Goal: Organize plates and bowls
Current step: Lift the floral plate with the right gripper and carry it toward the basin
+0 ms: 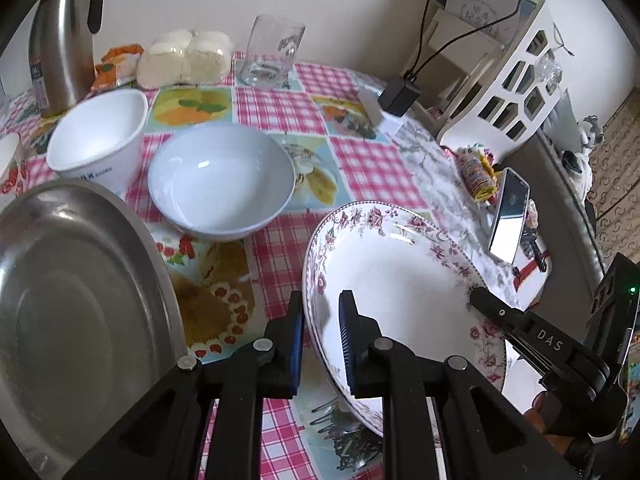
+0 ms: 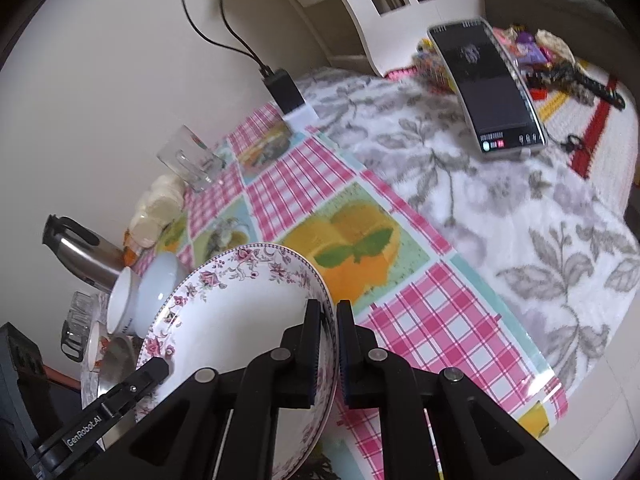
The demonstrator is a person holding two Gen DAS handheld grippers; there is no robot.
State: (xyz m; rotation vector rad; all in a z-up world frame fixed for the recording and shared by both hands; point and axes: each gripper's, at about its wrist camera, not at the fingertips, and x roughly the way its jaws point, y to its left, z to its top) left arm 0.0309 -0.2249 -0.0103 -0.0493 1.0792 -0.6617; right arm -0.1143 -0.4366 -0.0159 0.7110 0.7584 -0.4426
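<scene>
Flowered plate, seen from the left wrist, sits tilted above the checked tablecloth, hemmed in on two sides: a steel tray fills the left edge of the view, and a pale bowl stands just beyond the gap between tray and plate, with a white cup touching or just beside it. A glass and a steel flask stand near the wall. Bare cloth lies beyond the plate, toward the wall. The left gripper is clenched on the plate's near-left rim, one finger outside, one inside. The right gripper bites the opposite rim. A phone leans just past the plate's right edge. The plate is white and deep, with a band of pink flowers round the rim.

From the right wrist, the plate fills the lower left. Its rim runs between the fingers of the right gripper, which is clamped tight on it. The left gripper grips the far rim. Open tablecloth spreads to the right, then a grey-leafed cloth up to the phone. The bowl, cup and flask crowd beyond the plate's left edge.
</scene>
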